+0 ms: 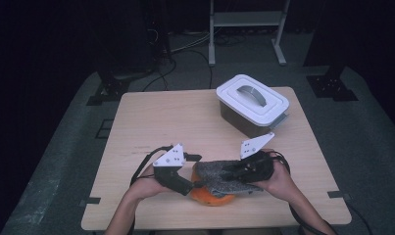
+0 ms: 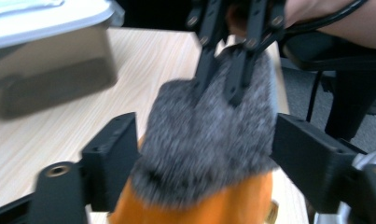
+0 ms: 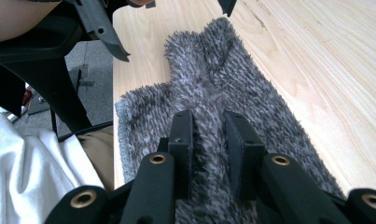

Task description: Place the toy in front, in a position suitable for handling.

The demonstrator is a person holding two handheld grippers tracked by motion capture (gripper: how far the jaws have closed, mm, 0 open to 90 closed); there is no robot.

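While pinched in a ridge by the right gripper (image 3: 209, 135), grey fleece cloth (image 1: 224, 175) draped over orange object (image 1: 212, 197), near table front edge. Left gripper (image 2: 202, 154) spread wide, astride cloth and object, presumably ready to steady them.

The high view is lit from above onto the table (image 1: 151, 122), while the floor around it is left in near darkness toward the far edge and both sides. Soft, short shadows are cast beside the white lidded box (image 1: 252, 104) at the table's far right corner. Detail there is coarse and slightly soft. In the left gripper view, strong blur is seen on the grey fuzzy cloth (image 2: 209, 140) and the box. The right gripper view is sharper, with bright, even light on the wood.
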